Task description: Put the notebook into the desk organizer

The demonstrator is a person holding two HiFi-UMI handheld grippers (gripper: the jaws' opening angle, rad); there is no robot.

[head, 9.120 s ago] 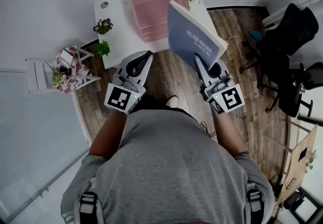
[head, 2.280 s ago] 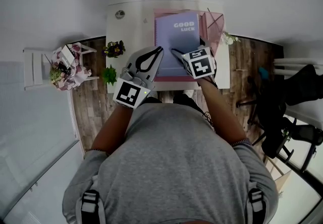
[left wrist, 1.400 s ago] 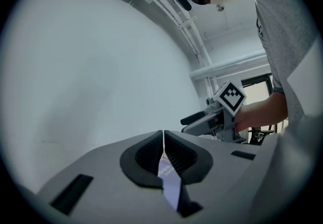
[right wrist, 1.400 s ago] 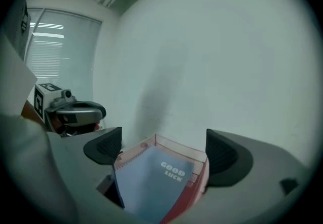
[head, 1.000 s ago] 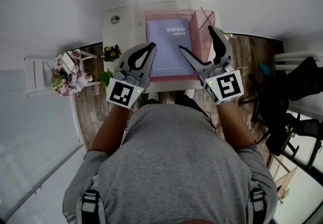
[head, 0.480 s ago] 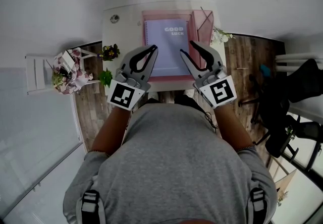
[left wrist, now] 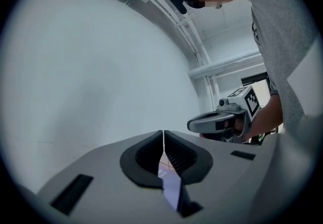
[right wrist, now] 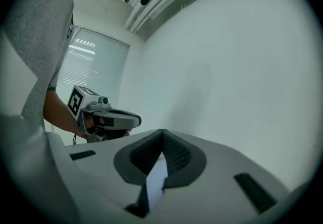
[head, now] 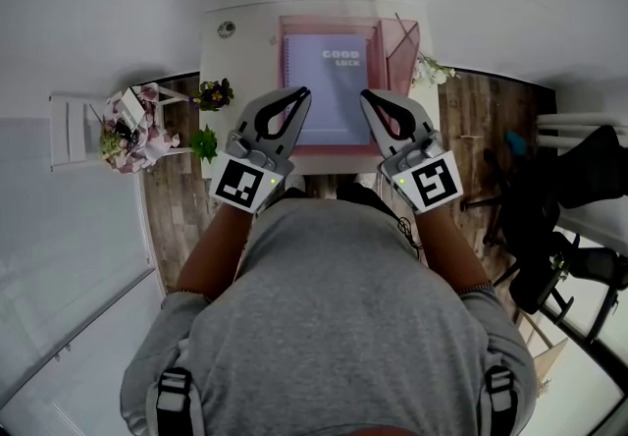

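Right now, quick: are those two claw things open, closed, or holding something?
Left gripper: fingers closed together, holding nothing.
Right gripper: fingers have just closed, holding nothing.

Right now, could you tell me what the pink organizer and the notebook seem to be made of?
Pink organizer: probably translucent plastic, smooth; its tinted walls look see-through. Notebook: likely paper with a matte lavender card cover; flat, printed white lettering, no glare.

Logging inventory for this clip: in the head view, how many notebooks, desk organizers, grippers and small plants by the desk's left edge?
notebook: 1
desk organizer: 1
grippers: 2 (left gripper, right gripper)
small plants: 2 (purple-flowered plant, green plant)
Total: 6
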